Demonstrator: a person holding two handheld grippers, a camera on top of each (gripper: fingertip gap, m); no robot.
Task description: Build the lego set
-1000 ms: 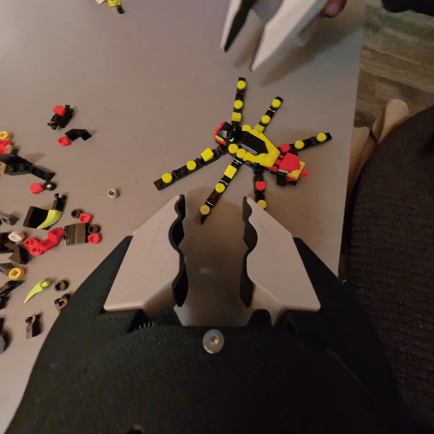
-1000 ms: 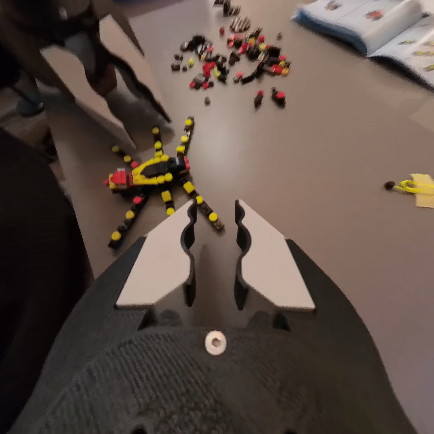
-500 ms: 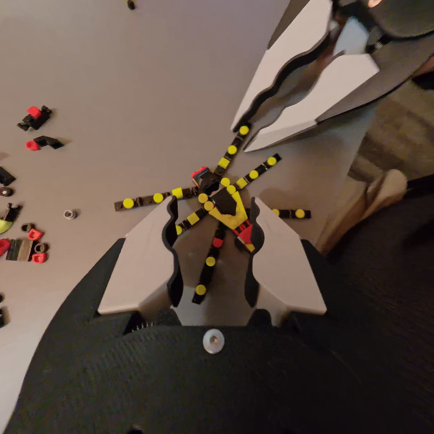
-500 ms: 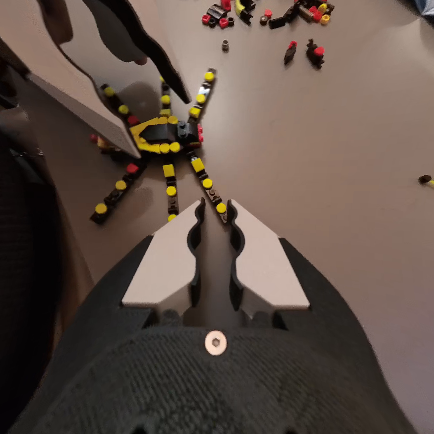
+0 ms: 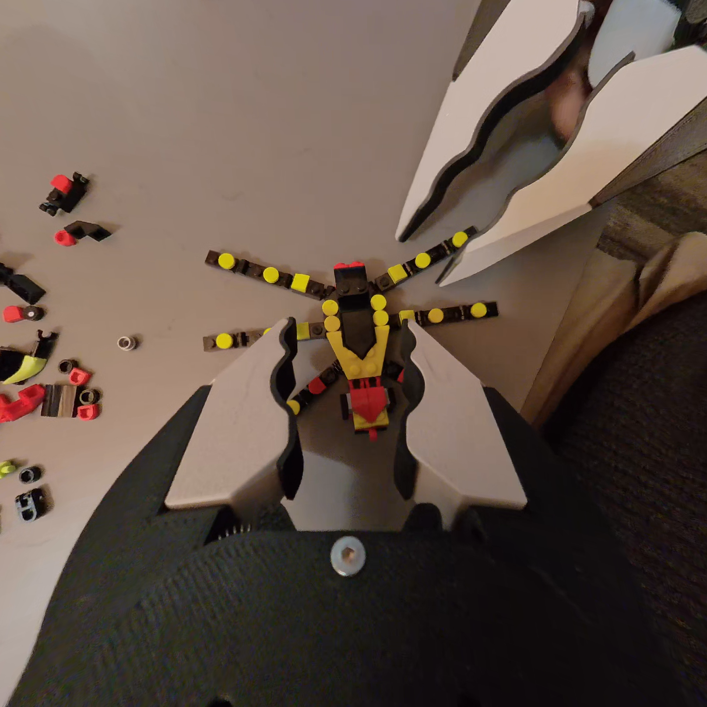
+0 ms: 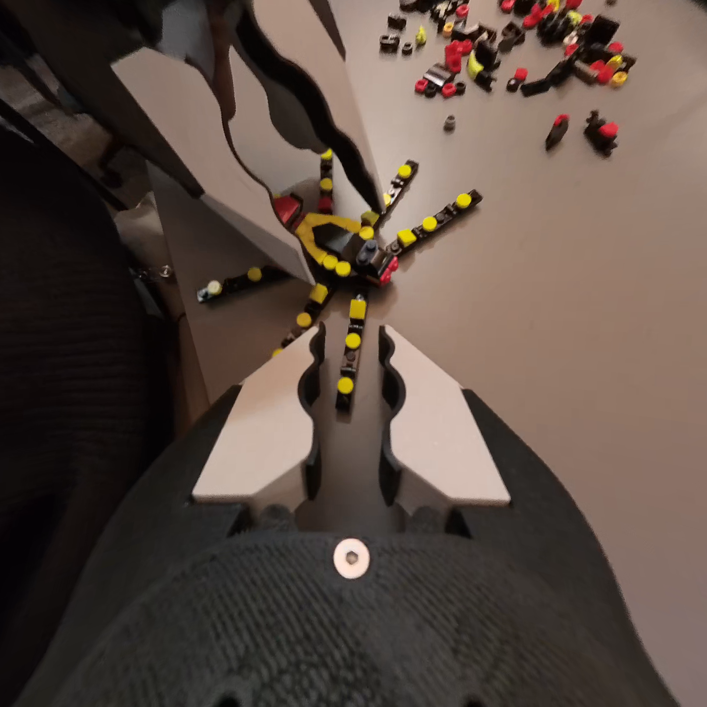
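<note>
Left wrist view: the lego spider [image 5: 357, 344] lies flat on the grey table [image 5: 229, 114] near its edge, its body between the spread fingers of the left gripper [image 5: 348, 333]. The right gripper [image 6: 351, 333] (also open) straddles one studded front leg [image 6: 350, 355], gripping nothing. Loose pieces [image 6: 535, 49] lie scattered well apart.

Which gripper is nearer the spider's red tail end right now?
Left. The left gripper straddles the spider's body, with the red tail end between its open fingers. The right gripper sits at the head side, around one leg.

Grey table [image 5: 237, 114], dark carpet [image 5: 658, 191]
</note>
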